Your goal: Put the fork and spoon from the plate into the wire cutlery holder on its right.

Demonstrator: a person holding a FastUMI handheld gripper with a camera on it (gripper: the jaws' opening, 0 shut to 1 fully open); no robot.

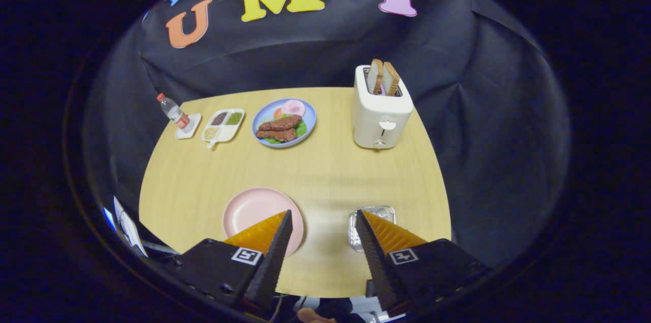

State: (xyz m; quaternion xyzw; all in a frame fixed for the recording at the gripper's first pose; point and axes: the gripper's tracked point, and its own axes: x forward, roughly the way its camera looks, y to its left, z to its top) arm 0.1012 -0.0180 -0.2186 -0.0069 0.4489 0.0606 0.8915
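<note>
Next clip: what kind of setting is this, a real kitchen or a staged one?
Probably a staged booth: black cloth wall behind a wooden table set for a meal, with a toaster and plate of food. The gripper hangs open above it.

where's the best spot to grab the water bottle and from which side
Likely its middle, coming level from the near side: the water bottle stands upright on a small white tray, and its round body suits a side pinch. The divided dish sits close beside it. The gripper is open, fingers well short of it.
</note>
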